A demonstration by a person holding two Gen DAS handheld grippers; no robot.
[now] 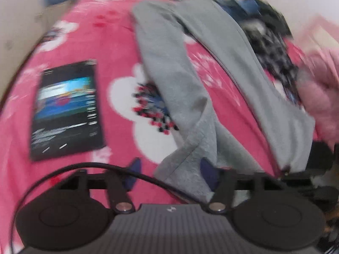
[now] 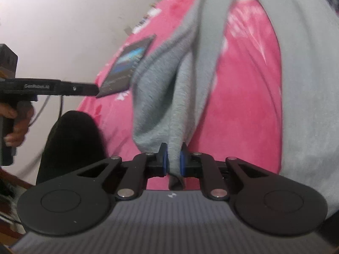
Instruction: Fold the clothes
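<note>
A grey garment [image 1: 175, 80] lies spread on a pink blanket [image 1: 101, 42] with white patches. In the left wrist view my left gripper [image 1: 171, 168] is open, its blue-tipped fingers [image 1: 135, 169] wide apart. A turned-up grey hem lies between them, close to the right finger, and is not pinched. In the right wrist view my right gripper [image 2: 173, 158] is shut on a bunched fold of the grey garment [image 2: 161, 97], with cloth hanging through below the blue pads [image 2: 164, 158]. The fold rises from the blanket [image 2: 243, 84] towards the jaws.
A tablet [image 1: 67, 110] with a lit screen lies on the blanket to the left of the garment. A dark patterned cloth [image 1: 273, 48] and a fluffy pink garment [image 1: 317, 97] sit at the right. A hand [image 2: 14, 127] holds the other gripper's black body [image 2: 42, 87] near a pale wall [image 2: 63, 21].
</note>
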